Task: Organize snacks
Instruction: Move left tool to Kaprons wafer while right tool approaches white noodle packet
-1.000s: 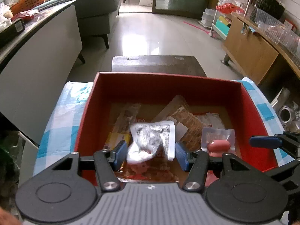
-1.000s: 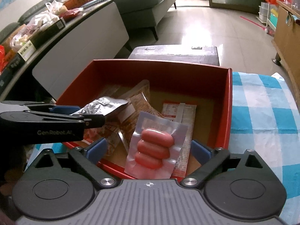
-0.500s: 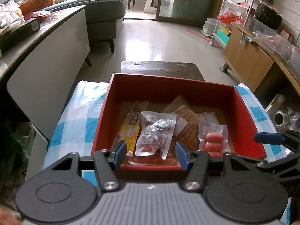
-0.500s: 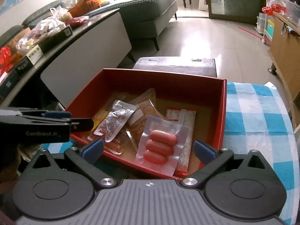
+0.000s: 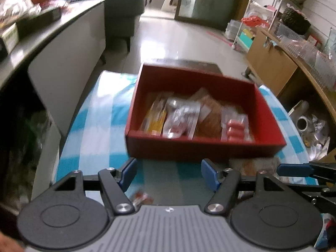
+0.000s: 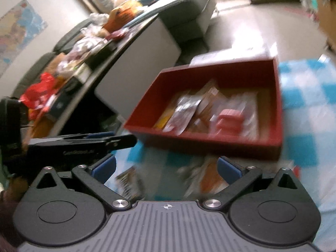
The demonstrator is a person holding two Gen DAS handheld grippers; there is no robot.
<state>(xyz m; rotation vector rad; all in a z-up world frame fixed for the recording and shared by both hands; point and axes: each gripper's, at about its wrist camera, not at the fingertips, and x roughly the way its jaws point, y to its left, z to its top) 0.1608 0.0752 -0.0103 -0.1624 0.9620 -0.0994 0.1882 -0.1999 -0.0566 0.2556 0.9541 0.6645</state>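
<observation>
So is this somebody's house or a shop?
Most likely a home living room: a grey sofa stands on the tiled floor, a wooden cabinet lines the wall, and the red snack box sits on a blue checked tablecloth.

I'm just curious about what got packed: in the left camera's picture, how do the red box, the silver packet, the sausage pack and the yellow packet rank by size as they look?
1. Red box, largest by far.
2. Silver packet.
3. Sausage pack and yellow packet: these look about alike, and blur makes ranking them unsure.
</observation>
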